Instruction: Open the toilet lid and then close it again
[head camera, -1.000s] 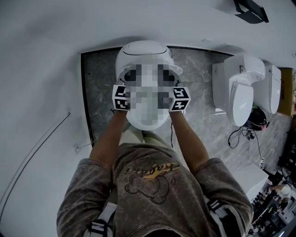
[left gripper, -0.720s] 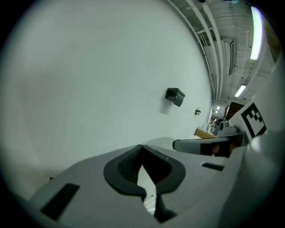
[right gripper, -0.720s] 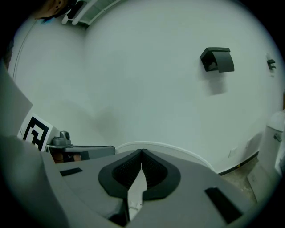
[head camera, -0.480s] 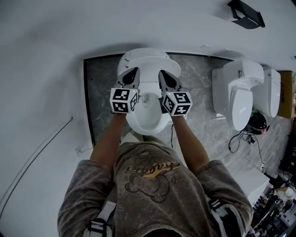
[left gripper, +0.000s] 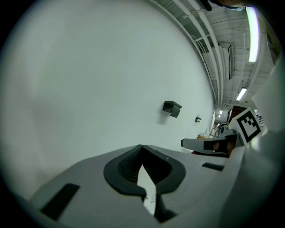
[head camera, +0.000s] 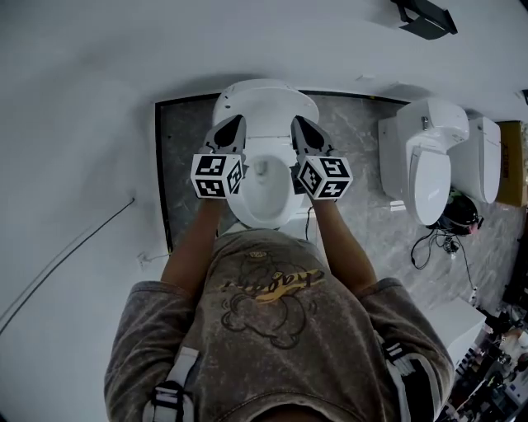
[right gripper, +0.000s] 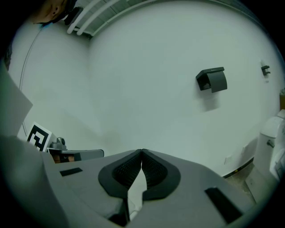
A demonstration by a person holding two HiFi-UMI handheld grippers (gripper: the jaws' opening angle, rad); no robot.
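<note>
Two grippers are out in front of you, each with its jaws pressed together at the tips and nothing clamped.

Head view, left to right:
- A thin cable (head camera: 74,247) runs across the white surface at far left.
- Next is a grey stone floor panel (head camera: 177,173) with a dark border. The toilet stands on it.
- Your left gripper (head camera: 238,122) reaches over the toilet's left side. Its left marker cube (head camera: 216,175) sits by your wrist and its tip is at the left edge of the toilet lid (head camera: 264,97). I can't tell whether it actually touches.
- The lid is raised and tilted back toward the wall. The bowl (head camera: 264,198) lies open below it, between your forearms.
- Your right gripper (head camera: 297,121) mirrors the left at the lid's right edge, with the right marker cube (head camera: 323,177) behind it. The two tips are level with each other, apart, with the lid between them.
- Further right is a second toilet (head camera: 429,161), with a third toilet (head camera: 487,157) just beside it.
- Loose wires (head camera: 433,243) lie on the floor below those two.
- A black box (head camera: 422,16) sits on the wall at top right.

Left gripper view: the jaws meet at the tip, the white wall is ahead, and your right gripper is at the frame's right edge.

Right gripper view: the jaws meet at the tip, with something white visible through the slot under them. The black box is up and to the right.
</note>
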